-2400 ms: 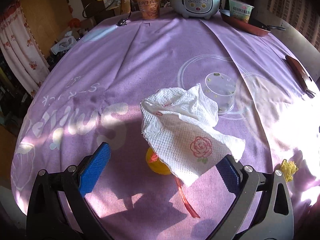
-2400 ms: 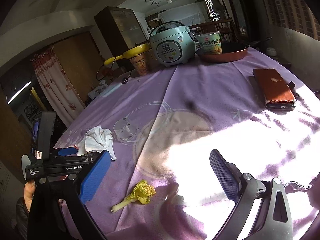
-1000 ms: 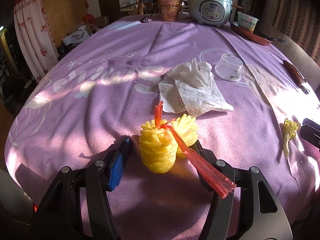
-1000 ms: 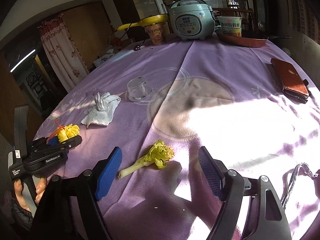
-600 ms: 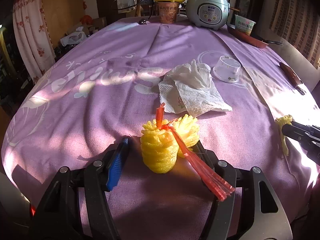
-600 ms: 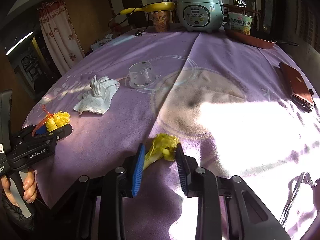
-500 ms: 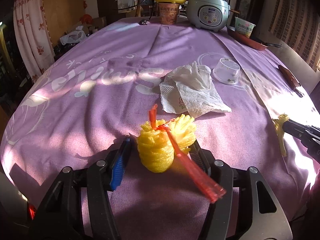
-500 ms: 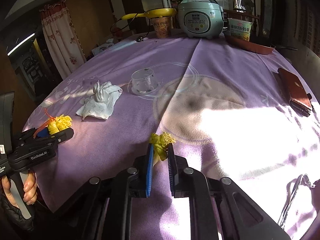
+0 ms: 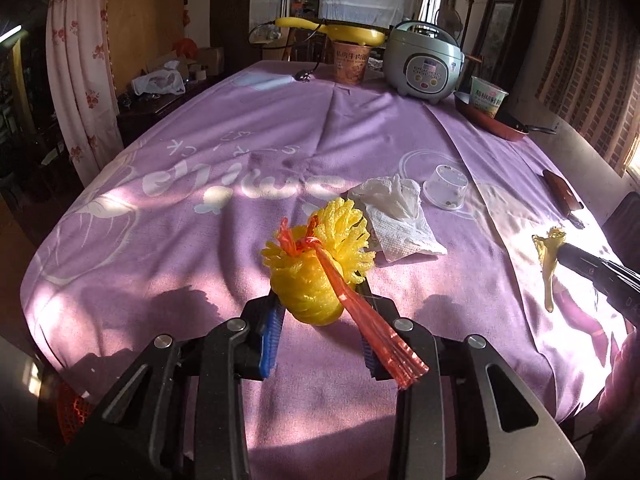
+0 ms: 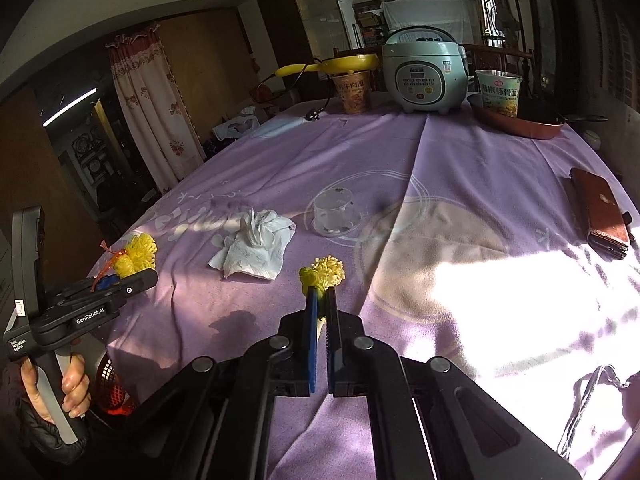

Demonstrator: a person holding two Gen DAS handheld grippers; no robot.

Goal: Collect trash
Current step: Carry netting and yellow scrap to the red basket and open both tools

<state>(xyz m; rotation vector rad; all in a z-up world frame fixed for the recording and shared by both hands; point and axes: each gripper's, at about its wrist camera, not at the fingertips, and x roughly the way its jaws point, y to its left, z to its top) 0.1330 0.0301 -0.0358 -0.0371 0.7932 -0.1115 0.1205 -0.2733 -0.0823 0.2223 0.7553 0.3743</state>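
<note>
A yellow foam fruit net (image 9: pixel 316 268), tied with a red-orange plastic strip (image 9: pixel 352 300), is pinched between the blue pads of the left gripper (image 9: pixel 320 332) and is held clear of the purple tablecloth (image 9: pixel 240 136), its shadow falling on the cloth below. The jaws of that gripper have just been closing, with the net between them, and the strip is seen hanging down over the right finger. A yellowish vegetable scrap (image 10: pixel 322 274) is clamped in the right gripper (image 10: pixel 320 312), whose jaws are pressed nearly together on its stalk; the frilly leaf end is seen sticking up above the fingertips, and it too is held off the cloth. In the left wrist view the scrap is seen dangling from the right gripper at the right edge.

A crumpled white paper napkin (image 9: pixel 400 216) is left lying on the cloth beyond the net, and an upturned clear plastic cup (image 9: pixel 446 186) is seen just beside it. A brown wallet (image 10: pixel 600 212) is seen near the right edge of the table. At the far end, a rice cooker (image 10: pixel 424 76), two instant noodle cups and a red pan (image 10: pixel 520 124) are set out.
</note>
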